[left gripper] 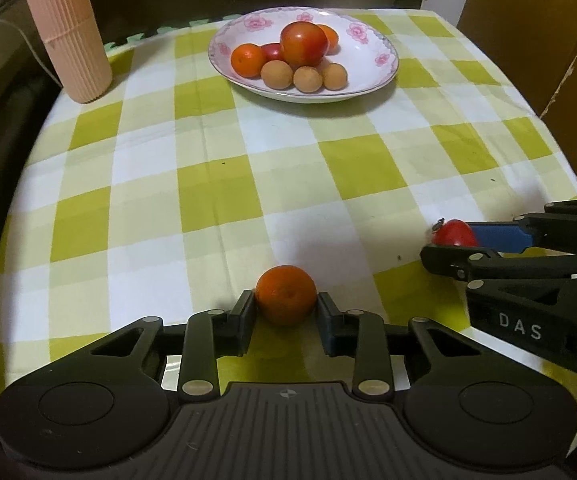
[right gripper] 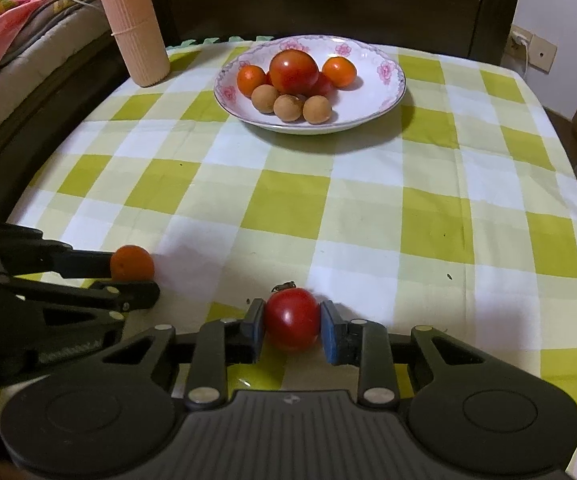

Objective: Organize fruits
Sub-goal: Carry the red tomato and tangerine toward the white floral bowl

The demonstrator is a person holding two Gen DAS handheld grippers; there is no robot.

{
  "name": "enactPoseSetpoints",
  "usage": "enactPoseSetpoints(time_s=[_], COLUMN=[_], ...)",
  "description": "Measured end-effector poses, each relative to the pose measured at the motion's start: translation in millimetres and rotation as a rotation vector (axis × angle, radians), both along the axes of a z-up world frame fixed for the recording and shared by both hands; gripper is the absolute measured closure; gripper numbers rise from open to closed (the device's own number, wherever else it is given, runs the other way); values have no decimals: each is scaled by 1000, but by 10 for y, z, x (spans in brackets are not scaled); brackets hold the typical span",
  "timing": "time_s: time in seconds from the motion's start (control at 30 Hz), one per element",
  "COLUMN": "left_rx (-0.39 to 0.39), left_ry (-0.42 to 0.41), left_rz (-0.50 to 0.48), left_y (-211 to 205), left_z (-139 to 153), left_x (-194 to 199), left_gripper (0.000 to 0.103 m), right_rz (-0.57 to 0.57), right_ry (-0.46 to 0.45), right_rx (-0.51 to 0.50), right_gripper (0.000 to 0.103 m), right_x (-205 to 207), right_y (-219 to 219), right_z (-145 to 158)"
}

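My left gripper [left gripper: 286, 304] is shut on a small orange [left gripper: 286, 294] near the table's front edge; the orange also shows in the right wrist view [right gripper: 132, 263]. My right gripper [right gripper: 292, 320] is shut on a small red tomato [right gripper: 292, 318], to the right of the left gripper; the tomato also shows in the left wrist view [left gripper: 454, 233]. A white floral plate [left gripper: 372, 76] at the far side of the table holds a large tomato [left gripper: 303, 44], small oranges and three tan round fruits. The plate also shows in the right wrist view [right gripper: 376, 92].
The table carries a green-and-white checked cloth [left gripper: 216, 184]. A tall pink ribbed cylinder [left gripper: 66, 32] stands at the back left. A dark drawer cabinet [right gripper: 328, 4] is behind the table. Bedding [right gripper: 12, 8] lies to the left.
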State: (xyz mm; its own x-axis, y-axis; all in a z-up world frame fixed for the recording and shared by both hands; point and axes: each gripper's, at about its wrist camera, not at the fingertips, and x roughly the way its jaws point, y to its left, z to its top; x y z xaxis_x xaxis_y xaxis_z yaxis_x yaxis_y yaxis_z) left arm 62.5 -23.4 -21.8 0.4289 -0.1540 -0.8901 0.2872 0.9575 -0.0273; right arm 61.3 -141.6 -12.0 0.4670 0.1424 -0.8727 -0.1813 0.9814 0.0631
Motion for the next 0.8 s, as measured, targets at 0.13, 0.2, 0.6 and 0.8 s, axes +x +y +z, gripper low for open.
enactPoseSetpoints(time_s=[0.13,0.2,0.6,0.8], left_rx=[-4,-16,-62,-84], left_ry=[-19,-34,-69,-82], left_rz=[-7,0,22,20], left_y=[-29,-20,2,0], left_z=[46,90,212,274], left_x=[-9,5,131,158], left_gripper=[63,63,63,63], right_rz=[-8,-9,-33,-34], right_ry=[-17,-23,-60,-84], right_rx=[11,17,48,67], right_gripper=[75,75,75,75], right_x=[-41,-58,-7,8], right_y=[19,30,14,25], right_z=[59,87,205,278])
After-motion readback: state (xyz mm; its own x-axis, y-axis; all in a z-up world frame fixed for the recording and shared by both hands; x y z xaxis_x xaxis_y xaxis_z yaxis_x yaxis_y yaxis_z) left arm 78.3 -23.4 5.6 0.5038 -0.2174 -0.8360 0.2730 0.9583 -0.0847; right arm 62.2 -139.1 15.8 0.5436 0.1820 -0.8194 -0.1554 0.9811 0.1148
